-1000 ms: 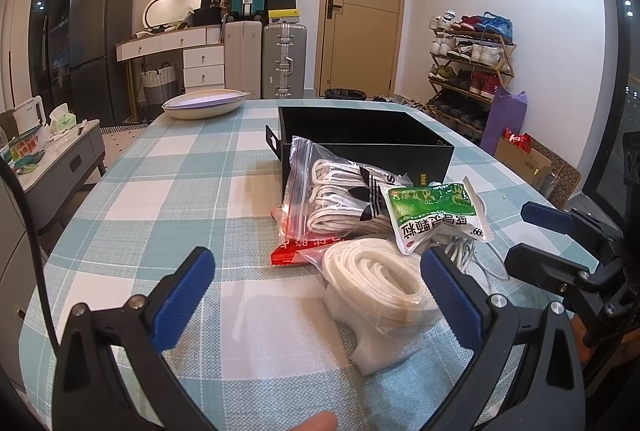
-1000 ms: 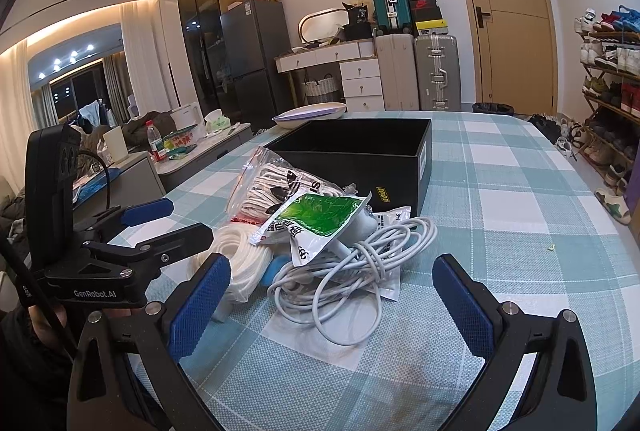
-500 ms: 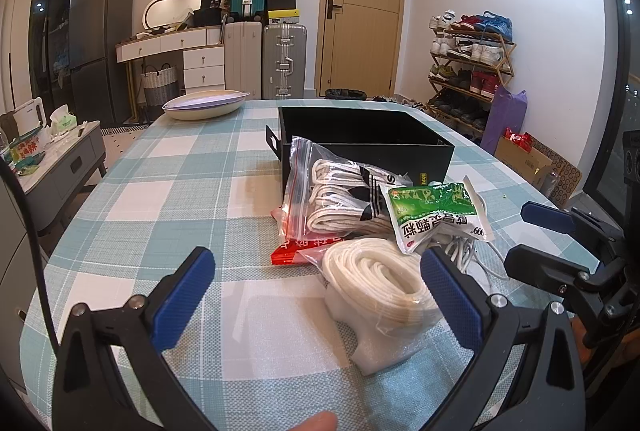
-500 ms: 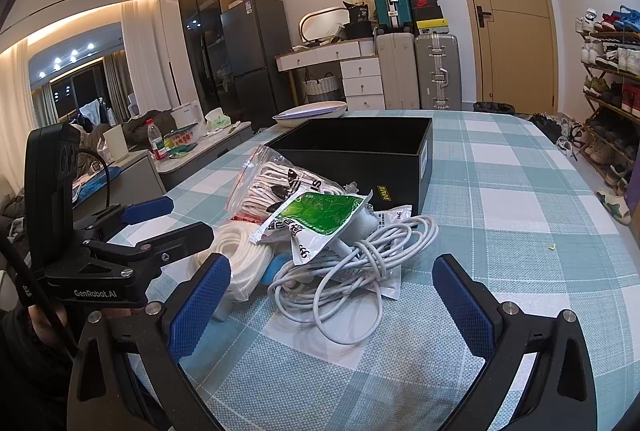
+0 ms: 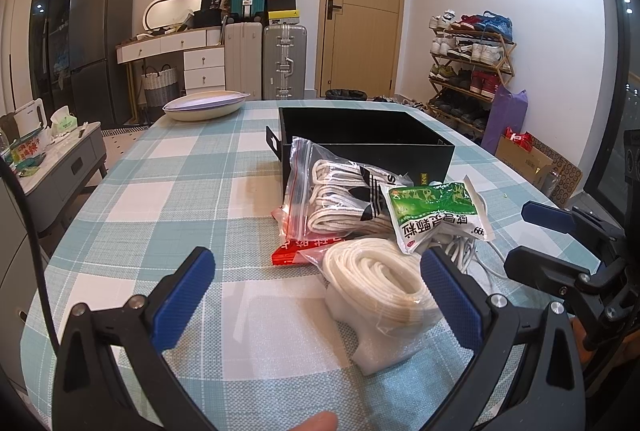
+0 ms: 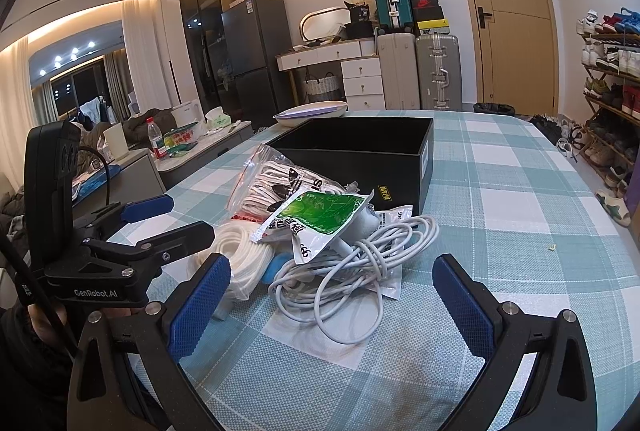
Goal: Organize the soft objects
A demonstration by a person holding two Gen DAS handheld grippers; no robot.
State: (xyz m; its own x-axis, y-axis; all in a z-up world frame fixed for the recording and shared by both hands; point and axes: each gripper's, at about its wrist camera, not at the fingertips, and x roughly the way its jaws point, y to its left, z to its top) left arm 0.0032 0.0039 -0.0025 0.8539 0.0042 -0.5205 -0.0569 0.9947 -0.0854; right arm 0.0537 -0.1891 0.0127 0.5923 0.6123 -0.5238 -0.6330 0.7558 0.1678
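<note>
Left wrist view: checked surface [image 5: 168, 199], black box [image 5: 360, 135] empty behind the pile. Both jaws stand apart, holding nothing. Bagged rope coil [image 5: 380, 283] lies nearest; loose white cable [image 6: 352, 263] may snag and drag neighbours.

surface: table [image 5: 168, 215] in teal-and-white check cloth | lying ahead of the tongs: bagged white rope coil [image 5: 376, 283], red packet [image 5: 292, 251], white cable bundle [image 6: 352, 263] | sitting beyond them: black box [image 5: 360, 135] | far left: shallow dish [image 5: 204, 105]
</note>
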